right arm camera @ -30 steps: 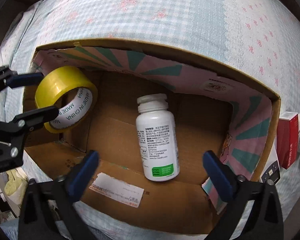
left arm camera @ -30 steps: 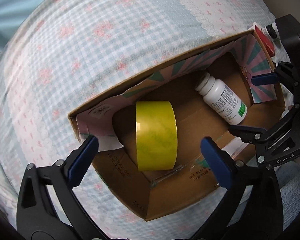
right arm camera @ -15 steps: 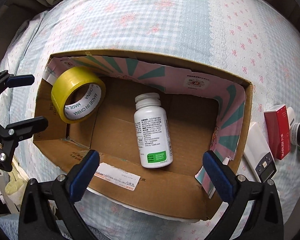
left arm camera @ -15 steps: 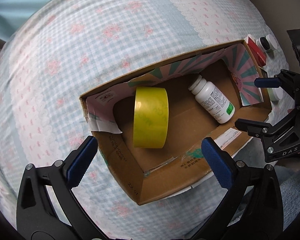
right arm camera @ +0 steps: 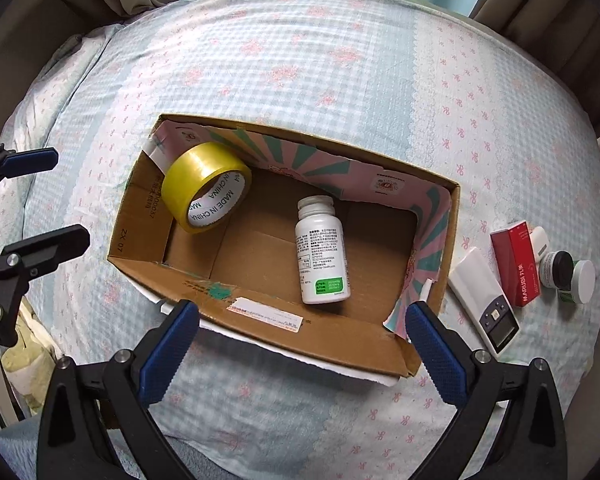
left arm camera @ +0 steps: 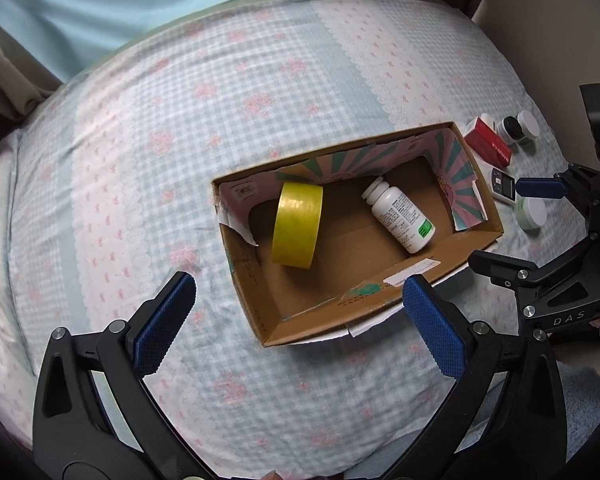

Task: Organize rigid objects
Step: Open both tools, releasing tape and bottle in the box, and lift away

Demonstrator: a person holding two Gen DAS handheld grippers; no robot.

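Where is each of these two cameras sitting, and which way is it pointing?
Left wrist: rides the left gripper, looking down at the cardboard box on the bed; the right gripper shows at its right edge.
Right wrist: rides the right gripper, above the same box; the left gripper shows at its left edge.
Shared: yellow tape roll, white bottle.

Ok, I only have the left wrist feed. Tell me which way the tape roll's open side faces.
Observer: The yellow tape roll stands tilted in the box's far-left corner; its open core, printed MADE IN CHINA, faces the white bottle's side.
Operator: Now describe the white device; the right hand-held gripper partly covers it here.
Observer: It lies flat between the box's right end wall and the red carton, dark screen and buttons at its near end.
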